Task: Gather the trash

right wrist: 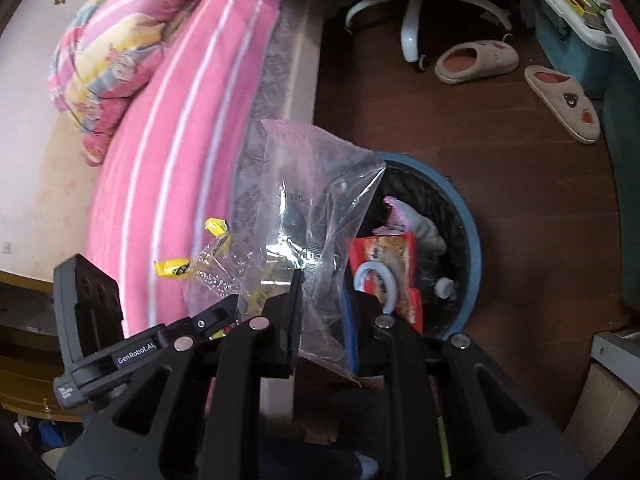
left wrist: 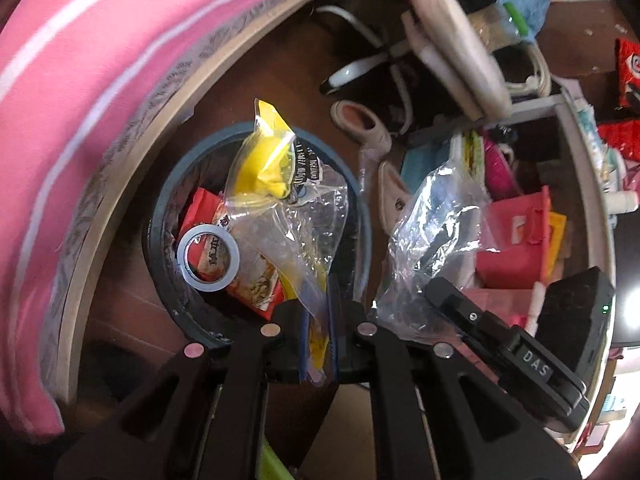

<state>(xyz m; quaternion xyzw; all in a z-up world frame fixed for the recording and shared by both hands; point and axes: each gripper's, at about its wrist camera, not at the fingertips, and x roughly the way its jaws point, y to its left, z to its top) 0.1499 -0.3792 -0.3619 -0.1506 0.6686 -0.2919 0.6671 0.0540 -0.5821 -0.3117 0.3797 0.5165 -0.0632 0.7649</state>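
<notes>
Left gripper: pinched on crinkled yellow-printed wrapper
Right gripper: clamped on clear glossy bag
Bin: round, blue-rimmed — tape ring held inside

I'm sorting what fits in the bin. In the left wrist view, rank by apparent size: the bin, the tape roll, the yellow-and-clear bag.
1. bin
2. yellow-and-clear bag, though it hangs nearer the camera, so it looks enlarged
3. tape roll
</notes>
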